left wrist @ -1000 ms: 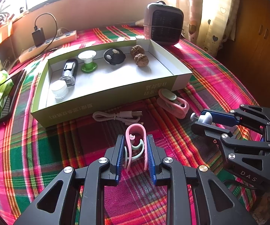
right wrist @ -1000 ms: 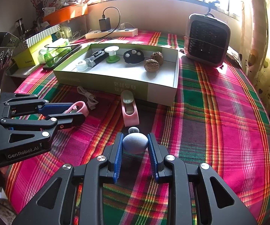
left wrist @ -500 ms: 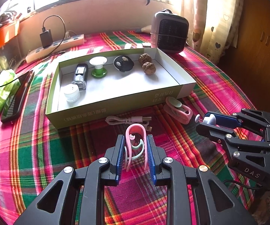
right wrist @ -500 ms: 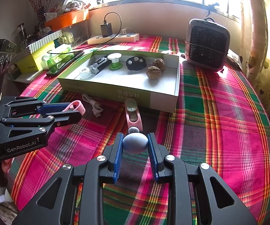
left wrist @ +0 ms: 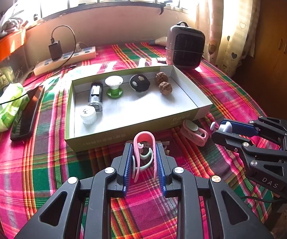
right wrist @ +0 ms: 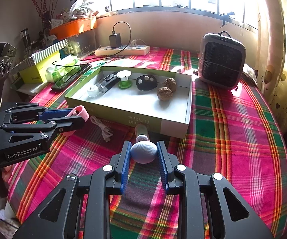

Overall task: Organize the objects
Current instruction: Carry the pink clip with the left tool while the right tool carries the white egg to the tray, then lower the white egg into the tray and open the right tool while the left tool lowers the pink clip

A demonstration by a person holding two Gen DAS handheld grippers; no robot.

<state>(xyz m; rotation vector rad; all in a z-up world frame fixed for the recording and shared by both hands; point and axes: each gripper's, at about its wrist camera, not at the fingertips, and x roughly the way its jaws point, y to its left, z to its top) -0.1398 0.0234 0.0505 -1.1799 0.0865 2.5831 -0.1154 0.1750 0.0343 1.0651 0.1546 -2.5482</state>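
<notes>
My left gripper (left wrist: pixel 144 151) is shut on a pink clip (left wrist: pixel 143 145) with a pale green hook inside, held above the plaid cloth just in front of the open green box (left wrist: pixel 123 137). It also shows in the right wrist view (right wrist: pixel 71 117). My right gripper (right wrist: pixel 143 151) is shut on a blue-grey egg-shaped object (right wrist: pixel 143 151), held right of the left one, near the box's front right corner; it also shows in the left wrist view (left wrist: pixel 221 128). The box holds a white cap, a lighter, a green-and-white spool, a black disc and two walnuts (left wrist: pixel 164 83).
A pink case (left wrist: pixel 194 132) and a white USB cable (right wrist: pixel 102 128) lie on the cloth in front of the box. A small heater (left wrist: pixel 185 46) stands behind the box. A power strip (left wrist: pixel 65 58), a phone (left wrist: pixel 27 112) and a green packet are at the left.
Both grippers have risen and drawn back a little with their objects still held. The box and the table objects have not moved.
</notes>
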